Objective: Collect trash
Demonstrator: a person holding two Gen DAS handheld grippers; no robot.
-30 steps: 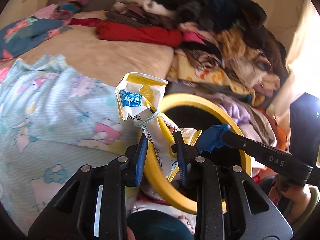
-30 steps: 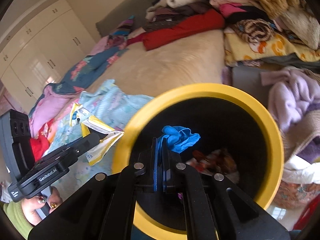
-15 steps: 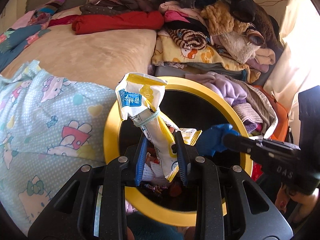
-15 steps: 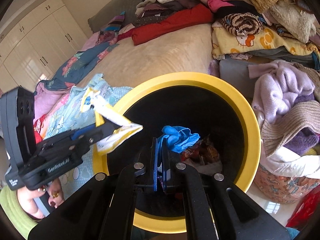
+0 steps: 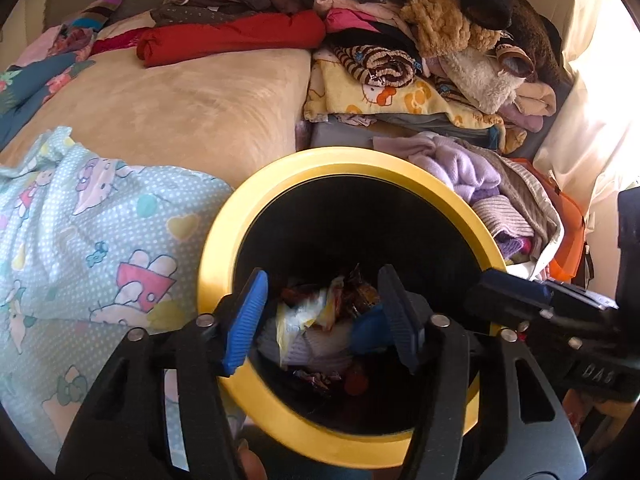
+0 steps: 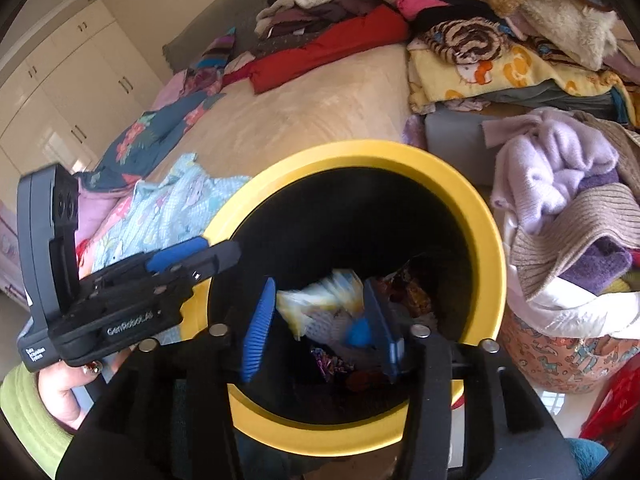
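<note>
Left wrist view: both hand-held grippers (image 5: 322,316) (image 6: 316,326) just spread, empty; yellow wrapper (image 5: 298,318) crumpled in bin (image 5: 280,168), axis unclear.

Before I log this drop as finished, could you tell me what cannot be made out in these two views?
- Yellow-and-white wrapper: motion-blurred in the right wrist view, so whether it has settled is unclear.
- Blue scrap: partly hidden behind a finger of the left gripper in the left wrist view; blurred in the right.
- Bin bottom: dark, trash there unreadable.
- Right gripper: body cut off by the frame's lower edge.
</note>
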